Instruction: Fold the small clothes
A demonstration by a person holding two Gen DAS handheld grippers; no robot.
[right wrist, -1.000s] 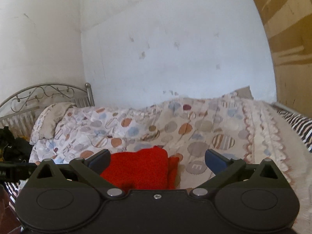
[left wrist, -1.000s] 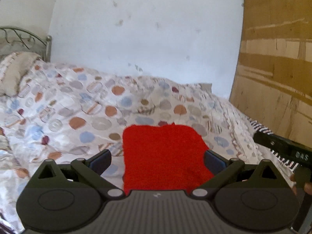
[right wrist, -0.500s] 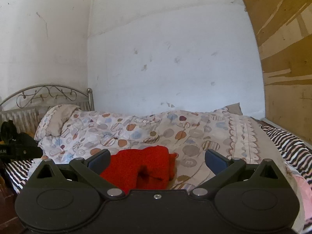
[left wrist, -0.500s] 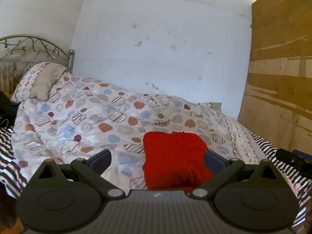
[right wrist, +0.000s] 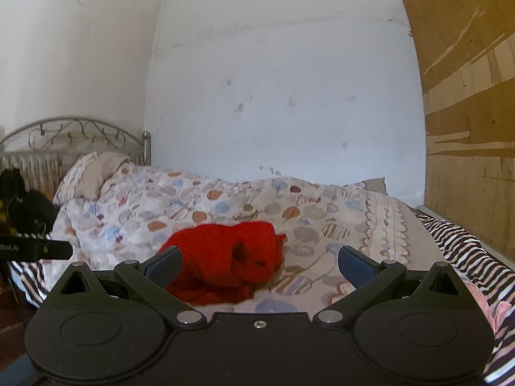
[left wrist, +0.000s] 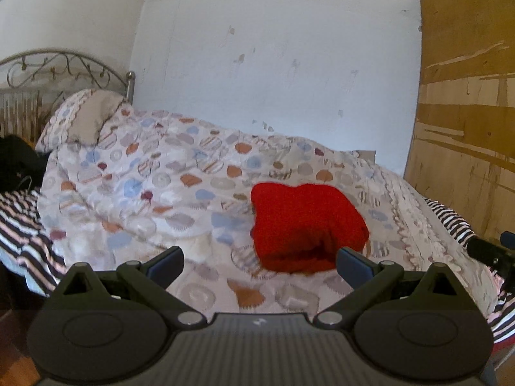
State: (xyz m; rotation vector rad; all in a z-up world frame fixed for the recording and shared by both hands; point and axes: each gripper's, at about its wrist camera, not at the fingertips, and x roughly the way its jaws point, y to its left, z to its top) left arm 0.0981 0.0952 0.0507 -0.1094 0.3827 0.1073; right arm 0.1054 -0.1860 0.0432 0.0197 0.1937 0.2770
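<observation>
Since the red garment (left wrist: pixel 307 225) already lay as a compact bundle on the patterned duvet (left wrist: pixel 167 186), I judged the fold to be done, or nearly so, and neither tool had any hold on it. From the left wrist view it read as a thick, rounded packet with a doubled edge facing me; from the right wrist view the same garment (right wrist: pixel 225 263) looked lumpier, with a dark opening on its near side and a loose flap spilling toward the camera, so I judged it might want one more tuck before it counted as neat. It sat near the foot of the bed, toward the side with the scalloped border, on a soft, uneven surface that would let a loose packet sag open.

My left gripper (left wrist: pixel 259 262) was spread wide and empty, held apart from the cloth and aimed at it. My right gripper (right wrist: pixel 259 260) was likewise spread and empty, its left finger overlapping the bundle only in the line of sight; I could not tell any contact there. Both seemed held back to give a clear look at the result.

Farther out, a pillow (left wrist: pixel 83 122) rested against the metal headboard (left wrist: pixel 64 67), a striped sheet (right wrist: pixel 466 247) showed beside the duvet, and a brown board (left wrist: pixel 466 112) leaned at the right.
</observation>
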